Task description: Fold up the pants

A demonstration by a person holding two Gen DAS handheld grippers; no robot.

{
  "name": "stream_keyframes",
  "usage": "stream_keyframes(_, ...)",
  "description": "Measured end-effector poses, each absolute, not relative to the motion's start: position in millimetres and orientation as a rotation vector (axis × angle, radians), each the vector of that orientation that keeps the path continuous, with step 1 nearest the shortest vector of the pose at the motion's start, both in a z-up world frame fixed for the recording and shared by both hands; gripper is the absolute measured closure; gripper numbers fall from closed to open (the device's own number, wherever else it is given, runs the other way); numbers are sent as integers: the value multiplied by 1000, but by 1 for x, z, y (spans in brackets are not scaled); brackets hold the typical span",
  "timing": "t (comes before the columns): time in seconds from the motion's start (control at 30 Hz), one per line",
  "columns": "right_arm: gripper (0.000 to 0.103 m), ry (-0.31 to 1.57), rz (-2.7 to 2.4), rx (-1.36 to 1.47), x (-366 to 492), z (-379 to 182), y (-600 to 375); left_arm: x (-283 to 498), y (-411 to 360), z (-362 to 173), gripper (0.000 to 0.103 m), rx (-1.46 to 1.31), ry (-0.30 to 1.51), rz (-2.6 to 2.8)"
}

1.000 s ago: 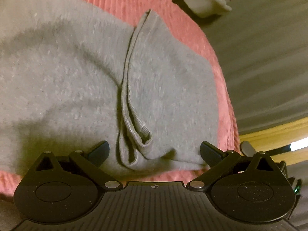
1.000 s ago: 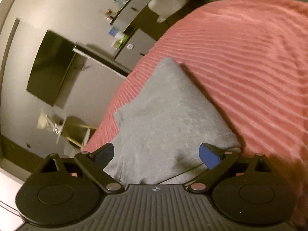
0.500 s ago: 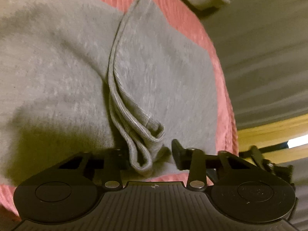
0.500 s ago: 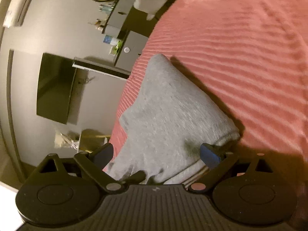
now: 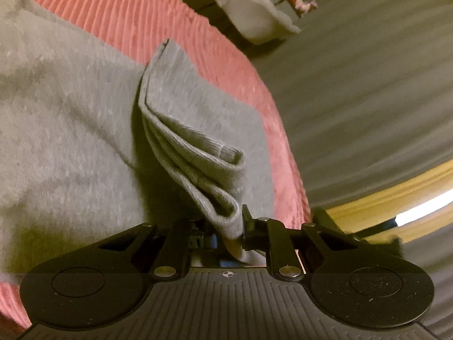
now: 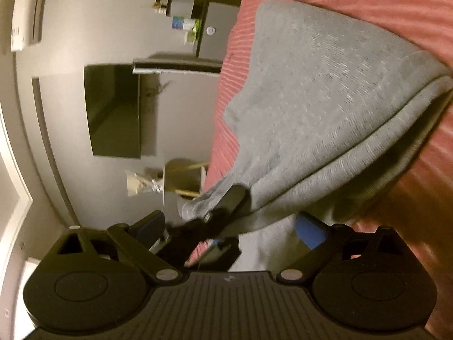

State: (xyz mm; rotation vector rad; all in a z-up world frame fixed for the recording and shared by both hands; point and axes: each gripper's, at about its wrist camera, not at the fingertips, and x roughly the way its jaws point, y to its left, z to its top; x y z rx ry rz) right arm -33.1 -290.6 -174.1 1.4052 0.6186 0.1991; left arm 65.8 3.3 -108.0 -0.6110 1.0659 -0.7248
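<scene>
Grey pants (image 5: 70,113) lie folded on a pink ribbed bedspread (image 5: 113,8). Their stacked ribbed cuffs (image 5: 203,167) rise toward my left gripper (image 5: 229,235), whose jaws are closing with the cuff fabric pinched between the pads. In the right wrist view the pants (image 6: 325,99) drape from a lifted corner, and one black finger (image 6: 229,204) of the left gripper shows clamped on it. My right gripper (image 6: 230,228) is open, its blue pads (image 6: 310,231) wide apart, with hanging grey cloth between them and no pad pressing it.
The bed's edge runs close on the right, with grey striped floor (image 5: 368,85) beyond and a white soft object (image 5: 254,19) on it. A dark screen (image 6: 113,110) hangs on the wall beside a dark cabinet (image 6: 215,28).
My left jaws went from wide open to clamped on the cuffs and lifted them slightly. The right gripper rolled and came close to the raised pants edge; the left gripper entered its view.
</scene>
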Motion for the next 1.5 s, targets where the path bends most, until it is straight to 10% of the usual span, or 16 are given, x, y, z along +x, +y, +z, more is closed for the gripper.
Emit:
stream_keyframes(0.43,5,443,-120,1590,-49,-218,-335,67,10,-121,90,-628,1089,-705)
stream_keyframes(0.53,5,469,-119,1554,-49,-217,-333,75,12,-130,77,-656,1108,-664)
stream_keyframes(0.67,5,480,-111,1557,-46,-219,-333,71,13,-122,18,-574,1081,-618)
stream_keyframes(0.73,5,482,-111,1555,-47,-219,-336,70,10,-116,12,-520,1041,-582)
stream_keyframes(1.0,4,539,-98,1474,-46,-214,-331,85,14,-129,60,-544,1133,-593)
stream_keyframes(1.5,4,559,-84,1488,-43,-218,-336,100,28,-147,65,-587,1258,-580)
